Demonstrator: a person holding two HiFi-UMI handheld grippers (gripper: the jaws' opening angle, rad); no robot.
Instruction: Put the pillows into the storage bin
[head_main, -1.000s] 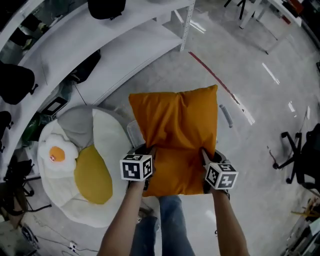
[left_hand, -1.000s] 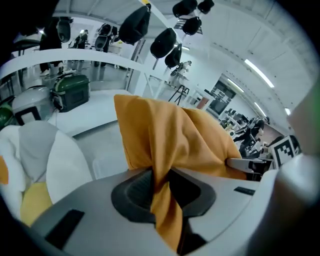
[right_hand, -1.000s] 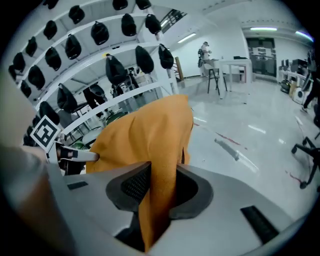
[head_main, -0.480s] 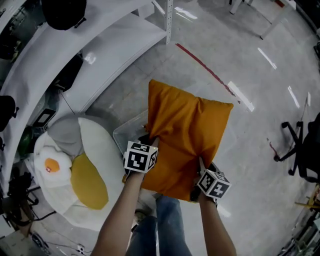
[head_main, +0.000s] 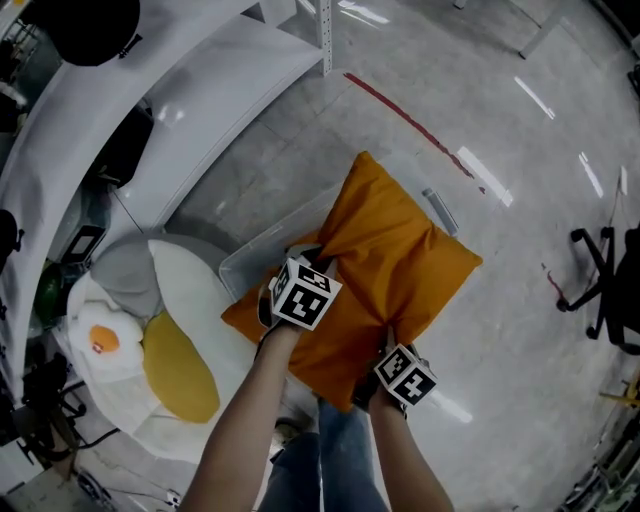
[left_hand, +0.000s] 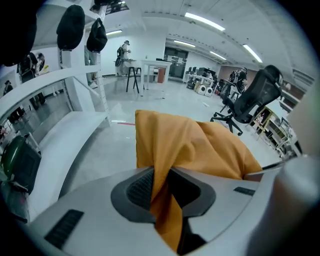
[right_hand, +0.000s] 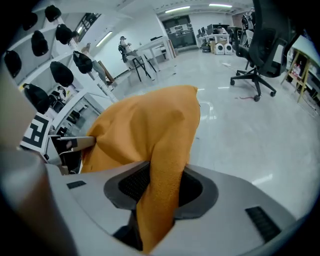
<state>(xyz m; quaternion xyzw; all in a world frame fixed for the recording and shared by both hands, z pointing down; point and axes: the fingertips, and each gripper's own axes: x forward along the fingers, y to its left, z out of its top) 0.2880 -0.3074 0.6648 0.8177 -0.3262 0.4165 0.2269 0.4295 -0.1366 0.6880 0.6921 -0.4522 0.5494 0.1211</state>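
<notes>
Since a second ago the pillow (head_main: 400, 270) has turned from square-on to diagonal and dropped lower, and it now covers most of the bin (head_main: 262, 245). Nearest, the right gripper (head_main: 385, 335) pinches the pillow's near edge. Its jaws have just been opening a little, yet a thick fold of orange cloth fills the gap and meets both pads. Slightly farther and to the left, the left gripper (head_main: 318, 258) stands narrowly open, clamped on a thinner fold of the same edge. The bin is clear plastic and sits on the floor (head_main: 520, 330). Only its left rim and a far handle show past the pillow. Just left of it lies an egg cushion (head_main: 150, 340), touching or nearly touching its wall. Farther left runs a white shelf (head_main: 200, 90). A red line (head_main: 400, 112) crosses the floor beyond, and a chair (head_main: 605, 290) stands well right.
</notes>
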